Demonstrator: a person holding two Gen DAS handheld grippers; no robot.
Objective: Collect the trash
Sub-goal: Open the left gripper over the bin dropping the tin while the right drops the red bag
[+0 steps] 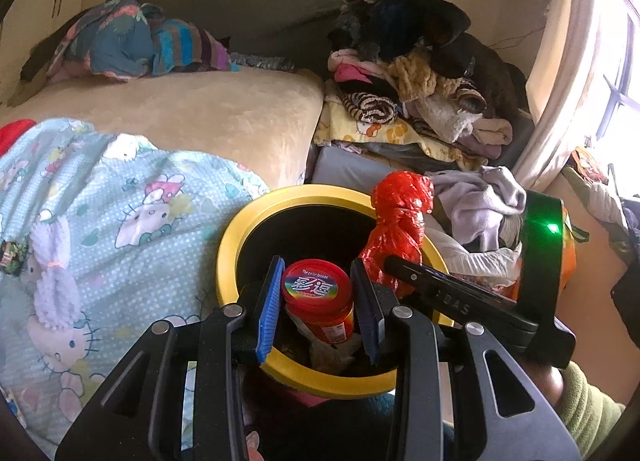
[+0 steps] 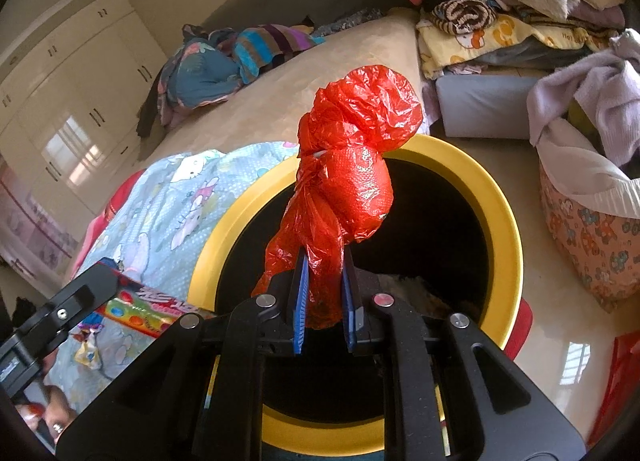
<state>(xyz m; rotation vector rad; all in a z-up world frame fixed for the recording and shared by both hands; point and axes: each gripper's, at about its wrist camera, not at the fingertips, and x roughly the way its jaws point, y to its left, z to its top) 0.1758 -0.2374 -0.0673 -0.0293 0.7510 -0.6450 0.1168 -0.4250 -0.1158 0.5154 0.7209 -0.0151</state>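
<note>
"Two grippers, two pieces of trash. What did each hold?"

"The left gripper (image 1: 318, 301) was clamped on a red canister (image 1: 320, 301), its blue pads pressed on either side just below the lid. The right gripper (image 2: 324, 301) had pinched the loose tail of a knotted red plastic bag (image 2: 352, 165); its jaws stood close together on the thin film."

"And where did those things lie against the bin?"

"Both hung over the mouth of the yellow-rimmed bin (image 1: 228, 245). The canister sat directly ahead of the left fingers, over the near part of the opening, with crumpled rubbish visible beneath it inside. The bag stood further out over the dark middle of the bin, seen from the right wrist."

"Which way did they point?"

"The canister's long axis ran roughly along the gripper's own line, lid toward the camera, base tipped down into the bin. The bag's long axis ran away from the right fingers, tail in the pads and knotted bulk at the far end, standing up past the far rim (image 2: 500, 205)."

"Which hand looked nearer to dropping?"

"The left, probably: its canister seemed lower and already within the rim. Either could likely let go where it was and land inside."

"And beyond the bin?"

"A cartoon-print quilt (image 1: 100, 197) lay just beside it, a laundry basket (image 2: 592, 237) on the other side, then the bed (image 1: 208, 113) and a pile of clothes (image 1: 420, 93) farther back."
</note>
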